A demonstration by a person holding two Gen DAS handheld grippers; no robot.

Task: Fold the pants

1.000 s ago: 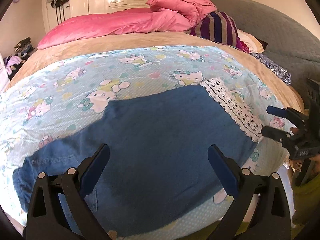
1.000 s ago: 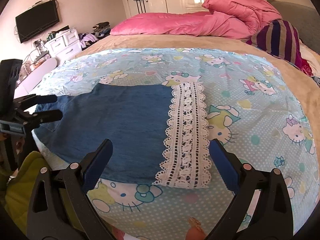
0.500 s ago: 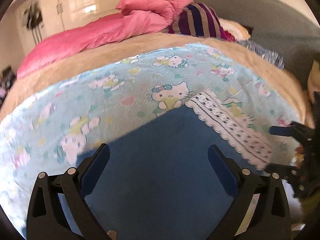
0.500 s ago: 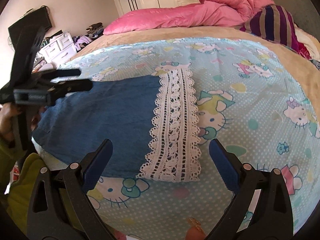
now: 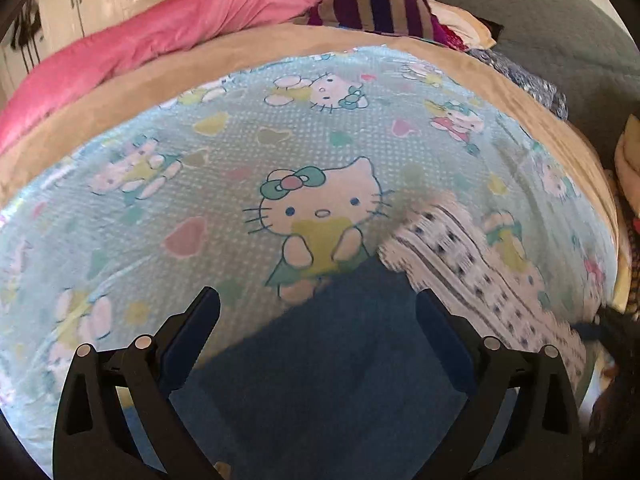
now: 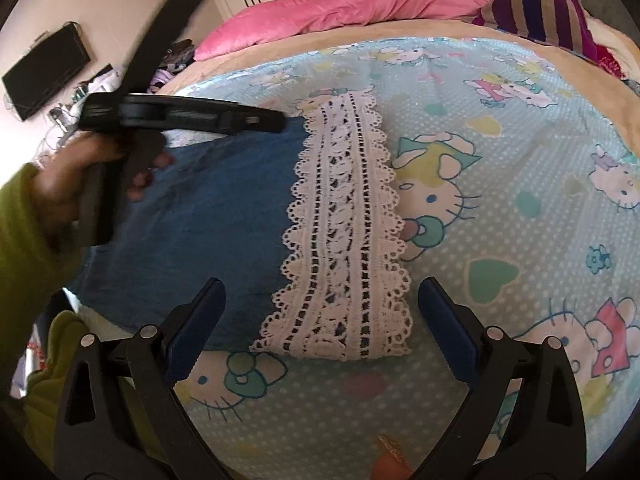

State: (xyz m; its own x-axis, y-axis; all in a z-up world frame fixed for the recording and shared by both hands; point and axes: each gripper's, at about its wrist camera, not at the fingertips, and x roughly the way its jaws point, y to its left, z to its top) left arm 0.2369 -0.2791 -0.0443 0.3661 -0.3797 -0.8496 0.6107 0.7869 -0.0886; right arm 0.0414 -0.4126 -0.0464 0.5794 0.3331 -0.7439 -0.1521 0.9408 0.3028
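Blue denim pants (image 6: 208, 216) with a white lace hem (image 6: 344, 240) lie flat on a Hello Kitty sheet (image 6: 500, 184). My left gripper (image 5: 318, 320) is open and empty over the pants' far edge near the lace hem (image 5: 472, 272); in the right wrist view it reaches in from the left (image 6: 240, 120). My right gripper (image 6: 322, 308) is open and empty, just in front of the lace hem's near end.
A pink duvet (image 6: 360, 4) and a striped pillow (image 6: 540, 8) lie at the bed's far side. A grey headboard (image 5: 560, 32) stands to the right. A TV (image 6: 44, 72) and cluttered drawers are off to the left.
My left gripper has swept right and forward over the pants toward the lace hem. The right gripper has edged closer to the hem's near end.
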